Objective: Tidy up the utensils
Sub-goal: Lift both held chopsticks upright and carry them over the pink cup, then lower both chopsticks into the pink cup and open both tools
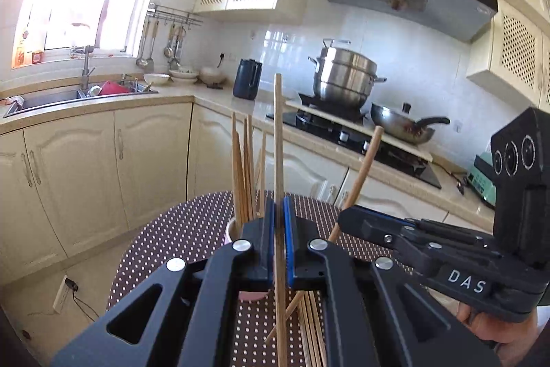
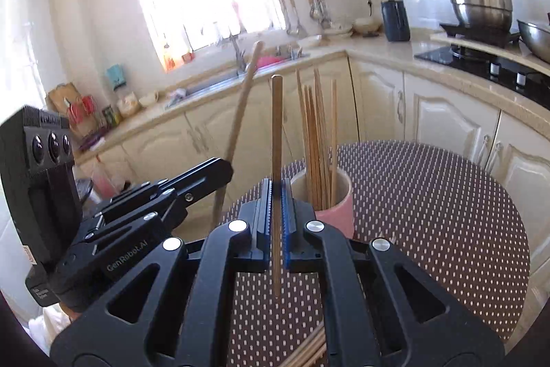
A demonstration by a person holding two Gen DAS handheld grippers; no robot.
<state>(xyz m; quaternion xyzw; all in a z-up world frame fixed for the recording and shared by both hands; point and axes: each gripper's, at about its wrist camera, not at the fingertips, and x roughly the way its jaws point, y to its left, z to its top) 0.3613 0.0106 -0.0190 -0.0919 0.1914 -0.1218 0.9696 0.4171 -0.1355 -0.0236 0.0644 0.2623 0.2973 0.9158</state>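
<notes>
My left gripper (image 1: 278,215) is shut on one wooden chopstick (image 1: 278,133) held upright above the table. My right gripper (image 2: 276,198) is shut on another chopstick (image 2: 276,126), also upright; it shows in the left wrist view (image 1: 364,167) leaning from the right gripper's body (image 1: 429,243). A pink cup (image 2: 335,212) just right of my right gripper holds several upright chopsticks (image 2: 318,133). In the left wrist view the cup (image 1: 232,231) is just left of my left gripper. Loose chopsticks (image 1: 311,329) lie on the table below both grippers.
The round table (image 2: 429,212) has a brown dotted cloth. Beyond it are cream cabinets, a sink (image 1: 51,97), a dark kettle (image 1: 247,78), a steel steamer pot (image 1: 343,76) and a wok (image 1: 400,122) on the stove.
</notes>
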